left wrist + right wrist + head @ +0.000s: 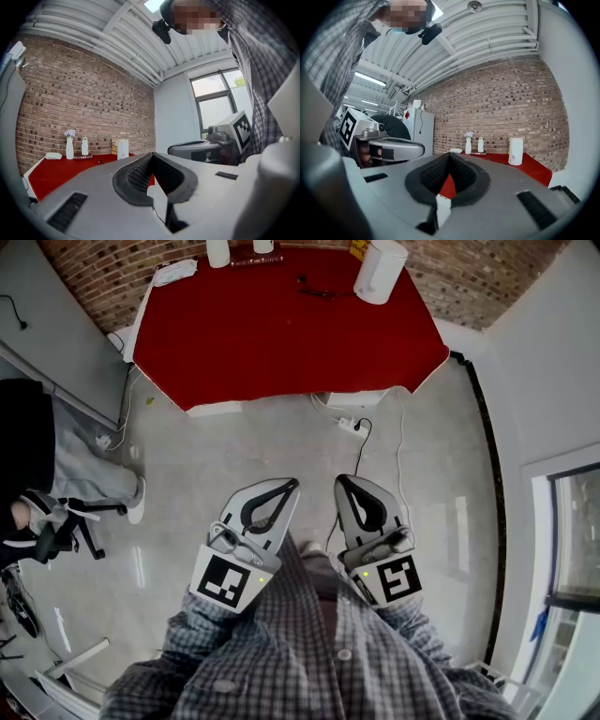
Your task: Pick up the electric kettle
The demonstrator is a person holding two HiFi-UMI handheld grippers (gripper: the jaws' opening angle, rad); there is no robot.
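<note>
- My left gripper [292, 483], grey with black ribbed pads, is held level in front of my checked shirt [309, 652]. Its claw is pressed together at the tips, and nothing sits between them.
- My right gripper [341, 479] is just beside it, also level. Its claw is likewise closed tip to tip and empty.
- Both grippers hang over the grey concrete floor [234, 446], well apart from the table.
- The white cylindrical electric kettle [380, 270] stands upright near the far right corner of the red-clothed table [281, 329], close to the red-brown brick wall [103, 277].
- In the right gripper view the kettle shows to the right of the closed tips. In the left gripper view it shows to their left.
- A slim white vase with pale flowers [468, 143] and a small white bottle [480, 144] stand side by side along the table's back edge. They are left of the kettle and well apart from it.
- A white folded cloth [173, 273] lies at the table's far left corner.
- A small dark object [314, 287] lies on the cloth just left of the kettle. I cannot tell what it is.
- A white power strip [349, 424] with a black cord lies on the floor just in front of the table's near edge.
- A black office chair [23, 446] stands at the left.
</note>
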